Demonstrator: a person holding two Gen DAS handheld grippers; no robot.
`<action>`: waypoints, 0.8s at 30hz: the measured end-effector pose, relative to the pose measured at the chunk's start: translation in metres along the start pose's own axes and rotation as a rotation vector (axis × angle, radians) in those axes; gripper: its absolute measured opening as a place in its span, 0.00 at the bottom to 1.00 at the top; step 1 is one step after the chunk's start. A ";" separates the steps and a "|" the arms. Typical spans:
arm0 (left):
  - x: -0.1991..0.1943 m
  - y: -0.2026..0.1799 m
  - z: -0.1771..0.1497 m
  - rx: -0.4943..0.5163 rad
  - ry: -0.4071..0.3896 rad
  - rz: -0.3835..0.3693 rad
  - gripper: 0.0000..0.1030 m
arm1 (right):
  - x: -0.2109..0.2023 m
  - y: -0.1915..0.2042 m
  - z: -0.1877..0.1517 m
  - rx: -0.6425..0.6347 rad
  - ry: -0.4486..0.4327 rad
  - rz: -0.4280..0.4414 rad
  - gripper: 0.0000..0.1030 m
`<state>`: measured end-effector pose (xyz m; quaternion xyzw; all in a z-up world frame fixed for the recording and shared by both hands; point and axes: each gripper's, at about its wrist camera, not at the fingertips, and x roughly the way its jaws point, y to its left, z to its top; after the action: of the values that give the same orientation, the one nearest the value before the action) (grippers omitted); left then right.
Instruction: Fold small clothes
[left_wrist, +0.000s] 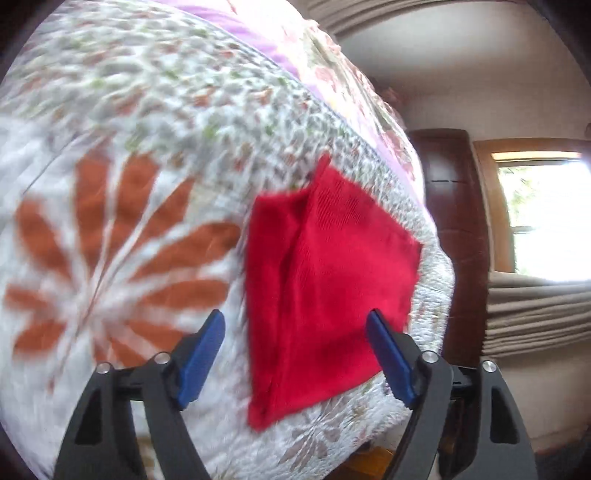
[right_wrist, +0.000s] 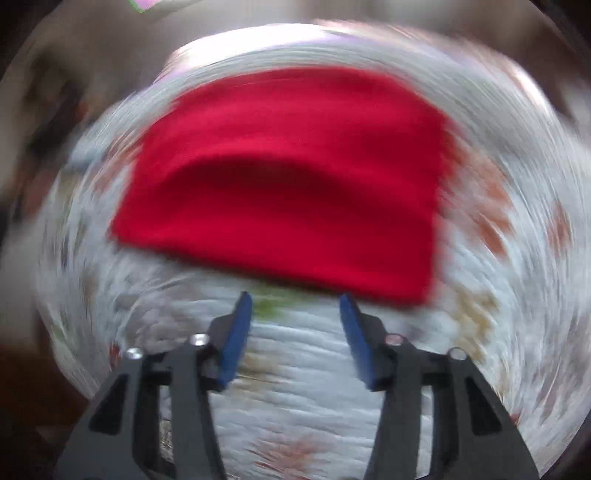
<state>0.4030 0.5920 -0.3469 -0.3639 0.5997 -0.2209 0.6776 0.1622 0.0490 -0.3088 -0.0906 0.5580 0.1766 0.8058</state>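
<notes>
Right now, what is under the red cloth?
The red cloth lies on a floral quilt. Whatever sits beneath its folded layers is covered; neither claw touches it.

Bright window (left_wrist: 546, 218), beige curtains (left_wrist: 539, 317)

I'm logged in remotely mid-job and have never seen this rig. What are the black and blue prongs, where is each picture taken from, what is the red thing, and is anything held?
Each picture comes from a fisheye camera mounted on a hand-held gripper, looking forward along its two fingers. The black arms with blue pads are those fingers: the left gripper in one view, the right gripper in the other. Both stand open and hold nothing. The red garment lies folded on a floral quilt covering a bed. Both views are motion-blurred, so finer detail is unclear.
</notes>
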 end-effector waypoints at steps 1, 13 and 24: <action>0.009 0.003 0.011 -0.005 0.021 -0.013 0.77 | 0.007 0.034 0.004 -0.087 -0.013 -0.029 0.63; 0.077 0.030 0.057 -0.049 0.134 -0.190 0.77 | 0.128 0.219 0.014 -0.637 -0.167 -0.347 0.68; 0.116 0.004 0.069 0.012 0.208 -0.123 0.55 | 0.136 0.232 0.035 -0.596 -0.287 -0.426 0.66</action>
<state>0.4913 0.5249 -0.4242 -0.3712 0.6418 -0.3023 0.5992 0.1461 0.2995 -0.4109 -0.4089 0.3327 0.1706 0.8325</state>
